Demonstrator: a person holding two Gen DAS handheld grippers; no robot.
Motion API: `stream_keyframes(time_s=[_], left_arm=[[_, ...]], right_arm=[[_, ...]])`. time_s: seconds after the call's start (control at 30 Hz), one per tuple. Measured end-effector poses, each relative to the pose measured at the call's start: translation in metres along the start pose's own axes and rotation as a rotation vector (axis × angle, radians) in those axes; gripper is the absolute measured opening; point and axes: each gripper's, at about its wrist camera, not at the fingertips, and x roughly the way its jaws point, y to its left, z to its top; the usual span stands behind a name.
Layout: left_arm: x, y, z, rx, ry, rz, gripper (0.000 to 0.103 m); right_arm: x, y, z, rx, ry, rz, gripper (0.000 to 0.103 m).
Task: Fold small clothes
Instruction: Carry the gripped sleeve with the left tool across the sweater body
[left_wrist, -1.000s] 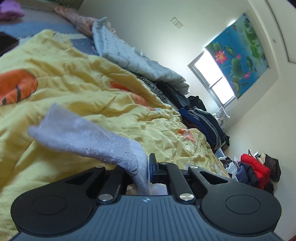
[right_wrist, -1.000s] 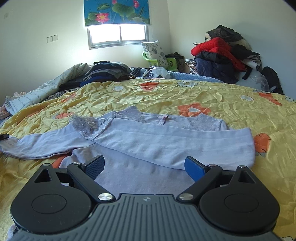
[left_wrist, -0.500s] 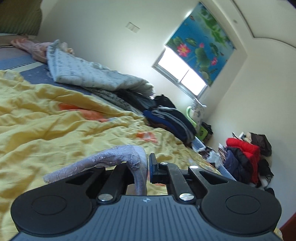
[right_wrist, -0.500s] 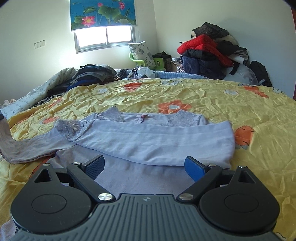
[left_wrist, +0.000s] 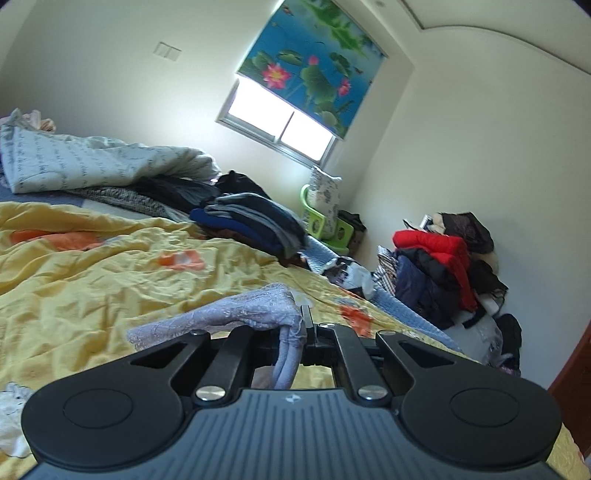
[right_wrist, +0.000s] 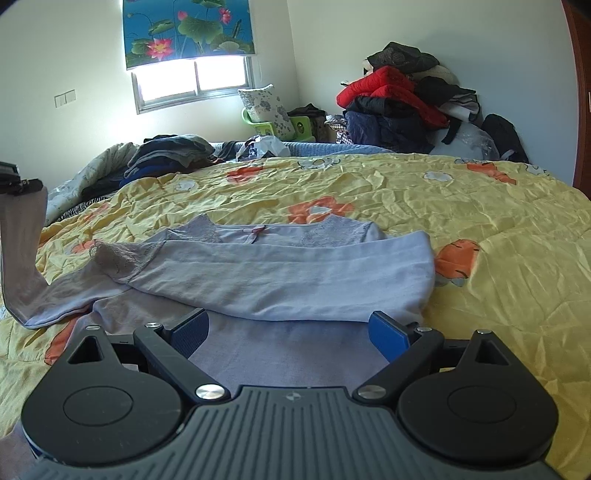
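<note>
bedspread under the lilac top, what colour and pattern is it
Yellow bedspread with orange flowers and small white ones, seen best in the right wrist view.

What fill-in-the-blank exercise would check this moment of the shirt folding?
1. The left gripper is shut on the shirt's ____.
2. The right gripper is ____, with nothing held between its fingers.
3. The lilac shirt lies on a ____ bedspread with orange flowers.
4. The other sleeve already lies folded ____ the shirt's chest.

Missing words: sleeve; open; yellow; across
</note>
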Motion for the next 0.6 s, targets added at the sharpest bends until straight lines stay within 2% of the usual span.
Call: stream_keyframes(time_s=[0.13,0.3,0.6], left_arm=[[0.009,-0.026,-0.004,0.048,0.018,-0.039,0.005],[0.02,-0.066,-0.017,0.103,0.078,-0.099,0.005],[0.035,-0.152,-0.057,0.239,0.186,-0.24,0.005]], right_arm=[[-0.001,-0.006,-0.004,0.014,0.013,-0.001,0.095],[-0.003,-0.011,-0.009,0.022,0.015,-0.01,0.095],[-0.013,-0.021,-0.007,0.026,-0.004,-0.027,0.095]])
